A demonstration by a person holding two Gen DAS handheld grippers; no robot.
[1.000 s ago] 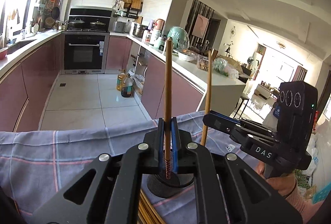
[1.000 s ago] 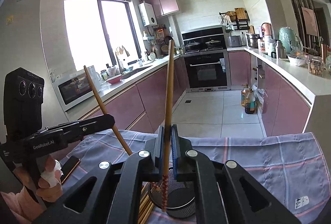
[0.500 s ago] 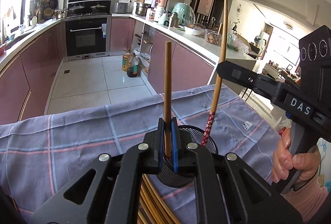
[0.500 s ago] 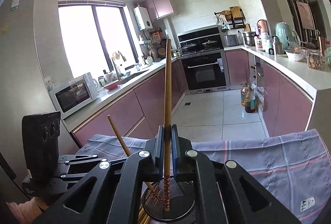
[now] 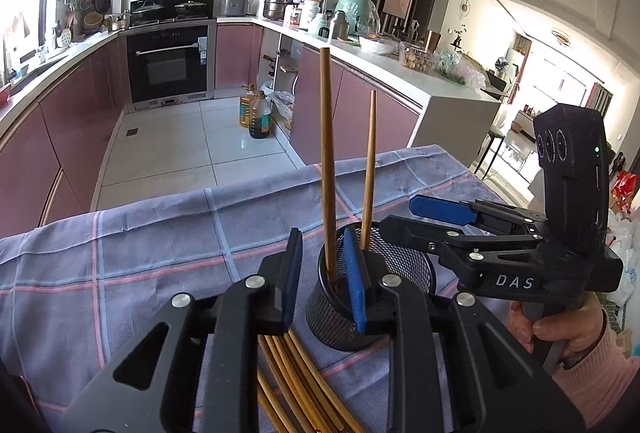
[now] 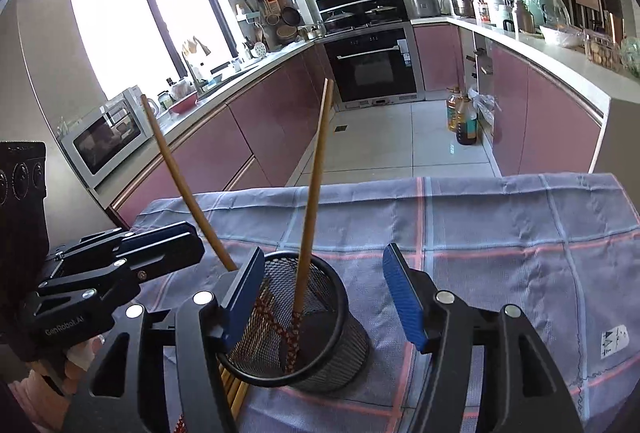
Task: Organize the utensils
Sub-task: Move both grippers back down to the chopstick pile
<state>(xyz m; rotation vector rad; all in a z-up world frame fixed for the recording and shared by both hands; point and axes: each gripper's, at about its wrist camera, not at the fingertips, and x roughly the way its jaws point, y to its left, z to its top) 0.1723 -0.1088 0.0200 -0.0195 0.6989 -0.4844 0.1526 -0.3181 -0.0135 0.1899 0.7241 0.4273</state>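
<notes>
A black mesh cup (image 5: 400,261) (image 6: 340,345) stands on the checked cloth (image 5: 160,233) (image 6: 500,233). Two wooden chopsticks stand in it, tips down. My left gripper (image 5: 322,277) has its jaws opening around one chopstick (image 5: 326,153); the pads stand clear of it. My right gripper (image 6: 323,297) is opening wide over the cup, and the other chopstick (image 6: 316,173) leans free between its pads. The two grippers see each other: the right gripper (image 5: 412,217) on the right, the left gripper (image 6: 188,241) on the left. A bundle of loose chopsticks (image 5: 300,373) (image 6: 232,389) lies beside the cup.
The cloth-covered table ends just past the cup; beyond its far edge (image 5: 240,193) lies the kitchen floor with oil bottles (image 5: 256,113). A hand in a pink sleeve (image 5: 560,329) holds the right gripper. A white label (image 6: 614,341) is on the cloth at the right.
Both grippers came down over the cup with a chopstick each, then their jaws parted. The two chopsticks now stand loose in the cup.
</notes>
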